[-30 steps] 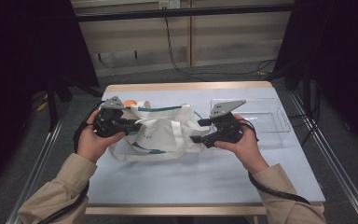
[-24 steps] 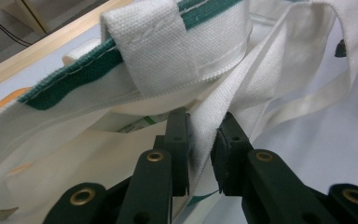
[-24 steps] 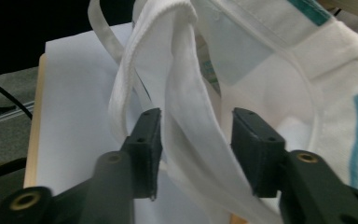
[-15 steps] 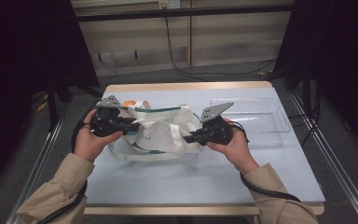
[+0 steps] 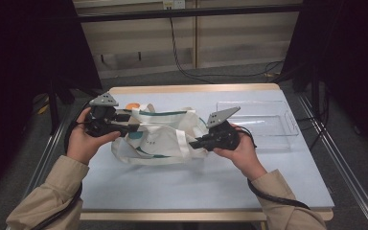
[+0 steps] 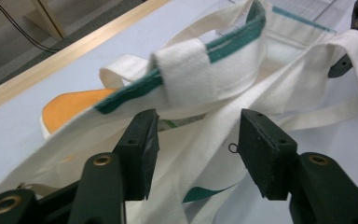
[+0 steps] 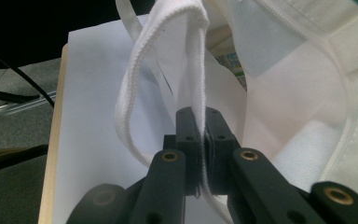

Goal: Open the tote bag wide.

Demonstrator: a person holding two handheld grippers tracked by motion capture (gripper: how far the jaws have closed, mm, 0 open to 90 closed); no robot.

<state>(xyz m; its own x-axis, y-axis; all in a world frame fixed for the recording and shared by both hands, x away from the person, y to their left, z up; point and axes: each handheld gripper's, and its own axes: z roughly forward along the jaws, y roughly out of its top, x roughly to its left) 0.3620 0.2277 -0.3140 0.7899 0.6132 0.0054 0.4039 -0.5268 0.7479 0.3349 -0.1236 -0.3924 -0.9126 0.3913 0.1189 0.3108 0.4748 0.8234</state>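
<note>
A white cloth tote bag (image 5: 163,136) with green trim lies crumpled in the middle of the table. My left gripper (image 5: 132,127) is at the bag's left end. Its jaws have just been opening; in the left gripper view they (image 6: 198,149) stand apart, with the bag's fabric (image 6: 223,70) between them and the pads off it. My right gripper (image 5: 194,143) is at the bag's right side, shut on a white strap (image 7: 193,56) that loops up out of its pads (image 7: 201,140). Something orange (image 6: 70,105) shows under the bag's left edge.
A clear plastic tray (image 5: 268,129) stands on the right of the pale blue table (image 5: 196,182), just behind my right hand. A wooden edge (image 5: 191,88) runs along the far side. Metal rails flank the table left and right.
My right gripper has moved a little left to the bag and closed on the white strap. The left gripper has stayed in place at the bag's left end.
</note>
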